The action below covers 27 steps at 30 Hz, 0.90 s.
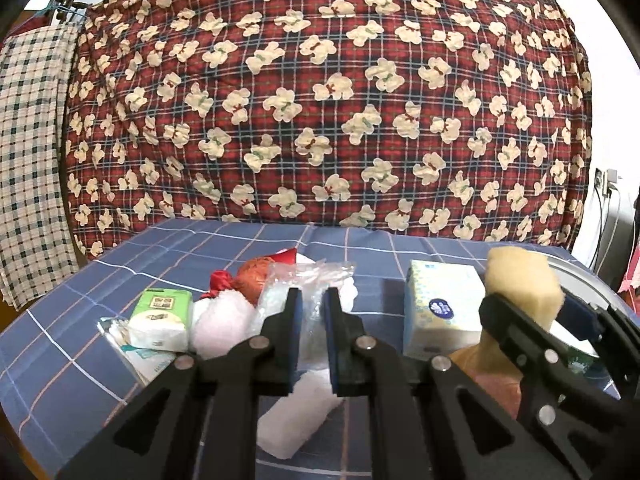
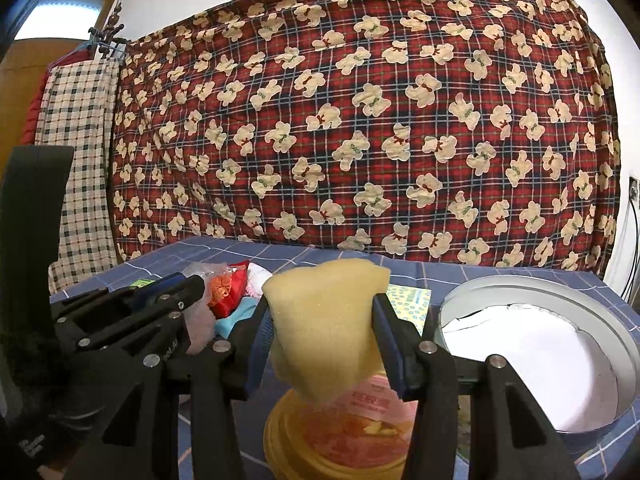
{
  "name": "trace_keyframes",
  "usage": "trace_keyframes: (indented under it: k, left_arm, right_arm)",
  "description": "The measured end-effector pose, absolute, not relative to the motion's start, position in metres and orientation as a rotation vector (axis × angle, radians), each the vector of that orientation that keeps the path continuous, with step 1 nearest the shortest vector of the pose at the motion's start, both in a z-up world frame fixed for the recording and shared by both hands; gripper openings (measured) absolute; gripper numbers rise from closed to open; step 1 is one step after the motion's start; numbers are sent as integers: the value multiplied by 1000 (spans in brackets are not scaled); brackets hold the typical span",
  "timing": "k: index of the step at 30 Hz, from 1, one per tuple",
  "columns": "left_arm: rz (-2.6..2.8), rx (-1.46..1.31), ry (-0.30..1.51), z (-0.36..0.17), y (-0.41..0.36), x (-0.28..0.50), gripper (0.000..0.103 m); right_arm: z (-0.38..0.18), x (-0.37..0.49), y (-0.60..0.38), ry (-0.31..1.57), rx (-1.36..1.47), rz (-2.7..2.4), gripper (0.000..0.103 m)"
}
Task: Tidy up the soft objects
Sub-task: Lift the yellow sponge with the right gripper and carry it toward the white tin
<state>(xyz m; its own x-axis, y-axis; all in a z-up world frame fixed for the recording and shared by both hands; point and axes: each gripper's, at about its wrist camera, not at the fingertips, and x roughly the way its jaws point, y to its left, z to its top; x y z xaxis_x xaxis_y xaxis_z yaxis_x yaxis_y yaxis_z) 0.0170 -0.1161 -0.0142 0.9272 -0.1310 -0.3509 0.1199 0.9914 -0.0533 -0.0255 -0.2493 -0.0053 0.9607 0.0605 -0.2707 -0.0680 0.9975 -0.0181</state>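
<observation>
Two black two-finger grippers in play. Right gripper (image 2: 322, 344) is clamped on a pale yellow foam sponge block (image 2: 328, 316), pads squeezing its sides, block lifted clear of the blue checked tablecloth (image 2: 500, 276) at centre frame of the right wrist view. Left gripper (image 1: 313, 336) has its jaws together, holding nothing; beyond it, lower centre of the left wrist view, a crinkled clear plastic bag (image 1: 308, 280) and the rest of the soft pile: green-and-white tissue pack (image 1: 160, 318), white fluffy bundle (image 1: 222, 320).

Below the sponge sits a yellow round lidded tub with a pink label (image 2: 340, 436). Round white metal basin (image 2: 560, 308) sits at lower right, lined white, just beside the held block.

Step in hand looks like carrying the sponge to a container, likely the basin. Next move calls for shifting the sponge right over the rim, lowering, then parting the jaws. Sponge is compressed, so it may spring on release.
</observation>
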Motion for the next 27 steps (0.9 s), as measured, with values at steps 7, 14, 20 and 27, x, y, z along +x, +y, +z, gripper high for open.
trace_keyframes:
  k: [7,14,20,27]
  left_arm:
    - [-146,-39,405,-17,-118,28,9]
    - [-174,-39,423,-19,-130,40,9]
    - [-186,-24,421,-19,-143,42,9]
    - [-201,-26,449,-20,-149,50,9]
  right_arm:
    - [-6,-20,-252,303,-27,70,52]
    - [-8,-8,-264,336,1,67,52]
    - [-8,-3,-272,337,2,40,52]
    - [-8,0,-278,337,5,25,52]
